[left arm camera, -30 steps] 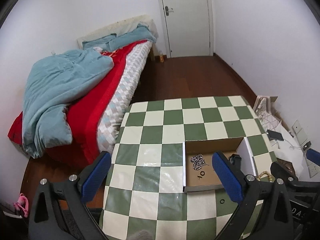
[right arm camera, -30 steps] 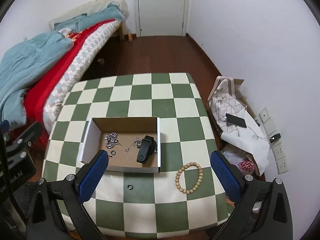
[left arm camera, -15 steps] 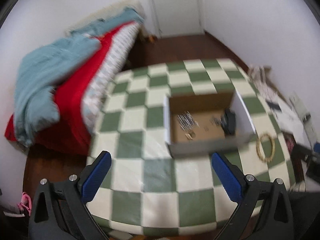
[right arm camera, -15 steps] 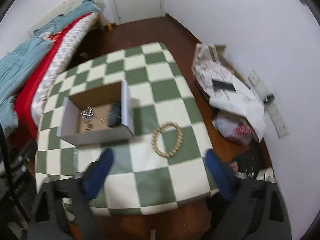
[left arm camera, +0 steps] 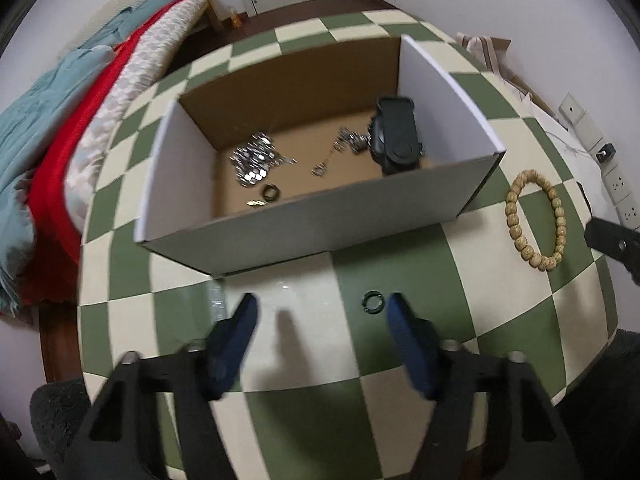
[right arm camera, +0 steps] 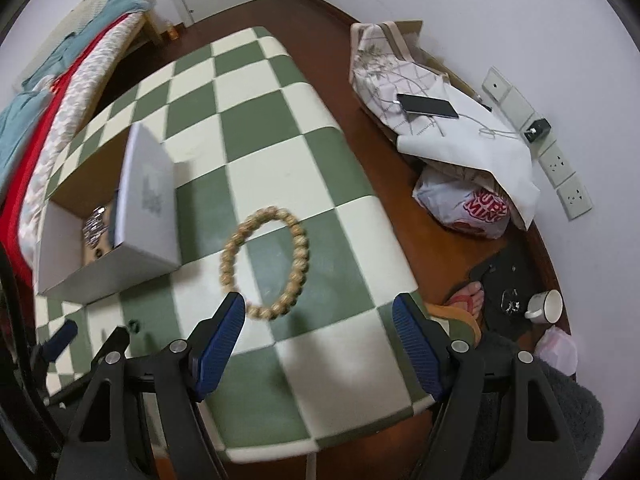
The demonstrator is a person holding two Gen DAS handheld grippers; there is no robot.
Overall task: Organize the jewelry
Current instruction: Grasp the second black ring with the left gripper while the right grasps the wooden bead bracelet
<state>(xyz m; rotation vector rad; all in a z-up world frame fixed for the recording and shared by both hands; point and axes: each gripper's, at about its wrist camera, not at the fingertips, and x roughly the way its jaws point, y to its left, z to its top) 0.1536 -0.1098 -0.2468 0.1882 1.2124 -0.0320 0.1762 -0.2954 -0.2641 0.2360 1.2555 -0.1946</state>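
Lying flat, bead bracelet (right arm camera: pixel 265 263) (long axis toward box (right arm camera: pixel 106 268)); both claws (left arm camera: pixel 320 316) (right arm camera: pixel 316 316) spread.

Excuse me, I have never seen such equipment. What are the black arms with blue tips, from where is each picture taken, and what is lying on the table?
They are two hand-held grippers; a person carries one in each hand, with a camera looking along its fingers. One picture comes from the left gripper, one from the right gripper. Both are open and hold nothing. On the checkered table stands a cardboard box holding chains, a small ring and a black object. Outside the box lie a wooden bead bracelet and a small black ring.
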